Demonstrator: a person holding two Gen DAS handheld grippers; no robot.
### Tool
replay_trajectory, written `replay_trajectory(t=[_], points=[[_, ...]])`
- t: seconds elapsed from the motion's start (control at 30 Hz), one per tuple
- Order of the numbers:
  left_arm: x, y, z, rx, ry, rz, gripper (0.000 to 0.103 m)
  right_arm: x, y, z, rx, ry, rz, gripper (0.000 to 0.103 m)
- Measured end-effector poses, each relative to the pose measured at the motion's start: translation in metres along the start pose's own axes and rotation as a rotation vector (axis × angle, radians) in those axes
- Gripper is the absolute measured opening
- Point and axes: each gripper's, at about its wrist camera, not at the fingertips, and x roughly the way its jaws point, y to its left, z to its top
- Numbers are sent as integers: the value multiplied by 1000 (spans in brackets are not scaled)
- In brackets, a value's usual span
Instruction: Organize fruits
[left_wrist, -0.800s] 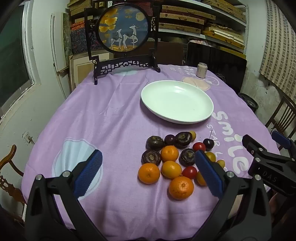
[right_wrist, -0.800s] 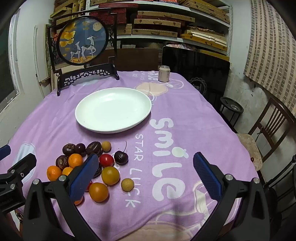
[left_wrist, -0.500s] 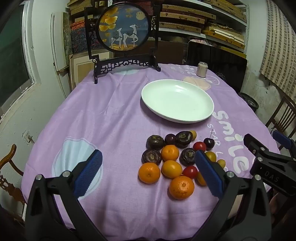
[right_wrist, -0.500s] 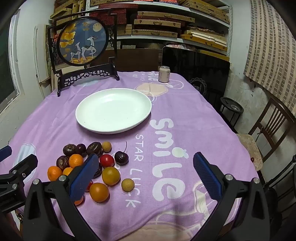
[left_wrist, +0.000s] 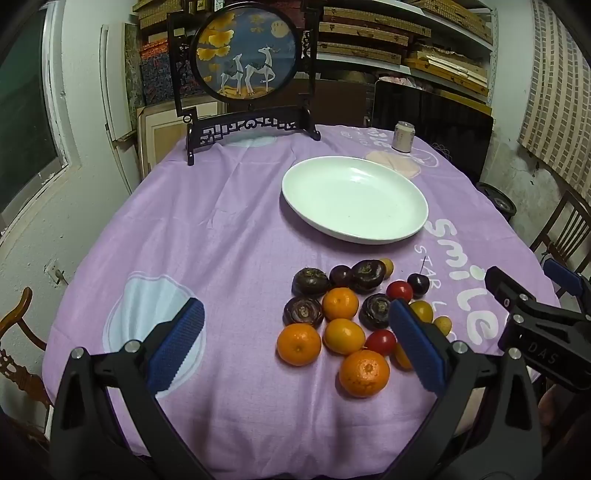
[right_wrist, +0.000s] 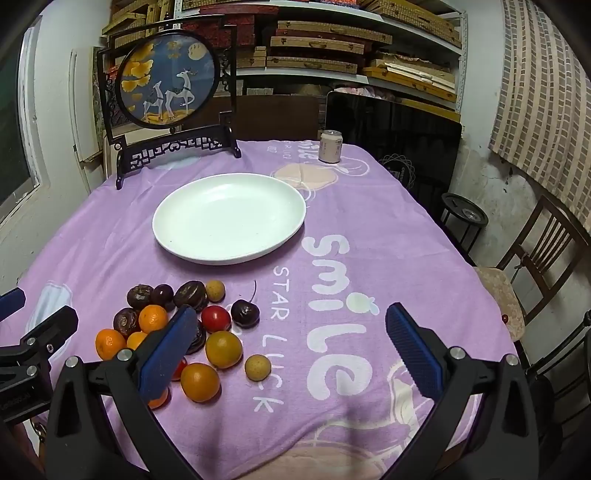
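Observation:
A pile of fruit lies on the purple cloth near the front edge: several oranges, dark purple fruits, red cherry tomatoes, small yellow fruits and a dark cherry. An empty white plate sits beyond the pile. My left gripper is open and empty above the front edge, left of the pile. My right gripper is open and empty, right of the pile.
A framed round deer picture on a black stand and a small can stand at the table's far side. Wooden chairs are to the right, another chair to the left.
Both grippers have drifted very slightly; the fruit and plate have not moved.

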Motion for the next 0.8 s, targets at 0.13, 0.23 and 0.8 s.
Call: replay_trajectory(t=[0.13,0.23,0.8], points=[[2,-2,-4,1,-1,0,101,-1,0,0,-1,-1,-1,102],[2,-1,-2,0,2,1,101,-1,-1,0,-2,-1,-2,102],[4,-5,-3,1,5,-1,101,1,2,-2,1,3,1,102]])
